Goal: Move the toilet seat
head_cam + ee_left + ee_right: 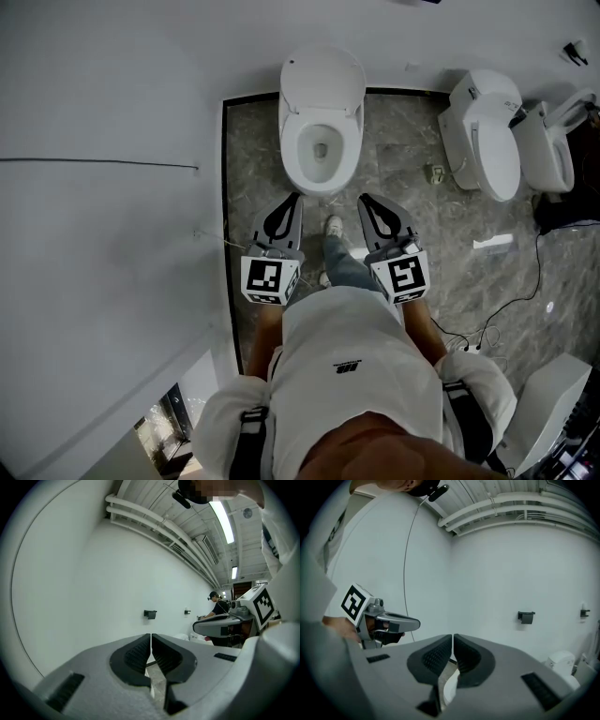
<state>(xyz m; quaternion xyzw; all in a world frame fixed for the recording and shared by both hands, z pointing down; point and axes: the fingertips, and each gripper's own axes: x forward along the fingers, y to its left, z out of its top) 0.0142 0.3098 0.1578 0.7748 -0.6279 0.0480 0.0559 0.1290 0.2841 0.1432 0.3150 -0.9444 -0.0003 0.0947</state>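
The toilet seat (pixel 323 182) lies down on the bowl at the upper middle of the head view, with the lid (pixel 323 77) apparently raised behind it. Nothing touches the seat, so by my reading the whole move is left to do. The left gripper (pixel 294 197) and right gripper (pixel 365 198) hang just short of the bowl's front, both clenched on nothing. Only the head view shows the toilet whole. The gripper views face mostly white wall, and the right gripper view shows a wall holder (pixel 526 616).

Colours: left hand-held gripper (pixel 293 197) and right hand-held gripper (pixel 365 199) grey, pads (pixel 136 656) black, marker cubes (pixel 269 279) black-and-white; toilet (pixel 321 122) ahead white; floor (pixel 253 169) grey marble pattern.
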